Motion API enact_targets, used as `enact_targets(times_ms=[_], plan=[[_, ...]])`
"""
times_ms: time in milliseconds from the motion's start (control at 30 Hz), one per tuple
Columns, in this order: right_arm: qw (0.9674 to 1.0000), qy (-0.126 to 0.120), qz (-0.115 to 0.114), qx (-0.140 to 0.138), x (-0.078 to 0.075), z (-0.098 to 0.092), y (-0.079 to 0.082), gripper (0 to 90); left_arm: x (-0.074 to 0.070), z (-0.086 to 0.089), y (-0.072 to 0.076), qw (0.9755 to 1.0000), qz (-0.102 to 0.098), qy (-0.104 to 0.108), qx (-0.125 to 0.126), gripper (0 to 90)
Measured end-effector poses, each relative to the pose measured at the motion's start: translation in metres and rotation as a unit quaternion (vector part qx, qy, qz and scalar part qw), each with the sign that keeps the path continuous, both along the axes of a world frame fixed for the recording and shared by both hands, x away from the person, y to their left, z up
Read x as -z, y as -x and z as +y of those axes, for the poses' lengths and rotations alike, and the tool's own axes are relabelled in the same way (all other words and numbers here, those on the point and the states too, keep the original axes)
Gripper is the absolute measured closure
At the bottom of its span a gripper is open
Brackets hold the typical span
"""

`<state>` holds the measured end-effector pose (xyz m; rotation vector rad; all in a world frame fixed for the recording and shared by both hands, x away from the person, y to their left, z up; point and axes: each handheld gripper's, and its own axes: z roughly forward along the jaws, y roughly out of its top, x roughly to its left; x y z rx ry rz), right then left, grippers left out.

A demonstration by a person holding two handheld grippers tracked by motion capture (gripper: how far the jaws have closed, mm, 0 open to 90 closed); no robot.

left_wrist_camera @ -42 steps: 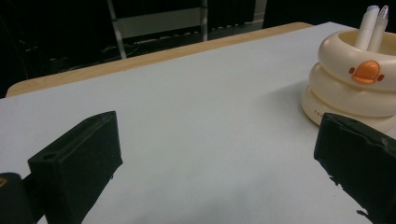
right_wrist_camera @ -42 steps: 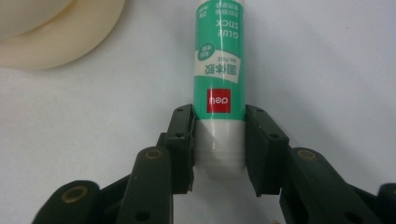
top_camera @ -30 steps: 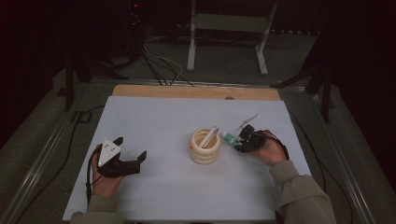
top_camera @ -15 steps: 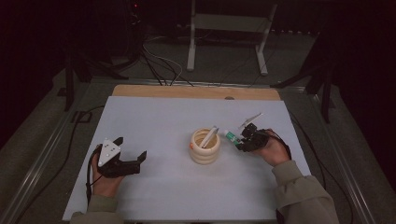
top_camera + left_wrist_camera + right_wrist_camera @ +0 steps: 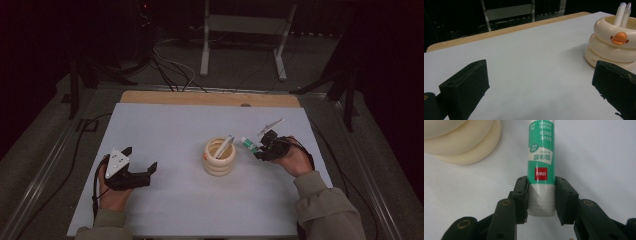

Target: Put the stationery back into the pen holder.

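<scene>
- A green-and-white glue stick (image 5: 541,167) is pinched by the right gripper (image 5: 541,200), just beside a cream ringed pen holder (image 5: 220,157).
- The left gripper (image 5: 135,167) is rested spread on the white counter (image 5: 165,125).

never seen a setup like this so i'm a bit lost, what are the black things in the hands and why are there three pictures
A person sits at a table covered with a white sheet and holds a pair of hand-held black tongs in each hand.

The high view comes from a fixed camera above, looking down on the table. The other two come from small cameras riding on each pair of tongs, looking along its two black jaws.

On the sheet stands a cream ringed pen holder with an orange duck bill on its side; two pens lean in it.

The left tongs are open, with nothing between the jaws, and rest low at the sheet. The right tongs are closed on a green and white glue stick, gripped near its white end, just to the right of the holder.
</scene>
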<state>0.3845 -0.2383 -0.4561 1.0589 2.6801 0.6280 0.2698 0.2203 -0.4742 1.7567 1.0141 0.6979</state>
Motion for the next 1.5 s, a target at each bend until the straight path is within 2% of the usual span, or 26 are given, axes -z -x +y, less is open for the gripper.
enact_targets(times_ms=[1500], plan=[[0.9996,-0.008,-0.024,-0.008,-0.040,-0.002,0.000,65.9,0.000,0.000,0.000,1.0000,0.000,0.000,0.000,1.4]])
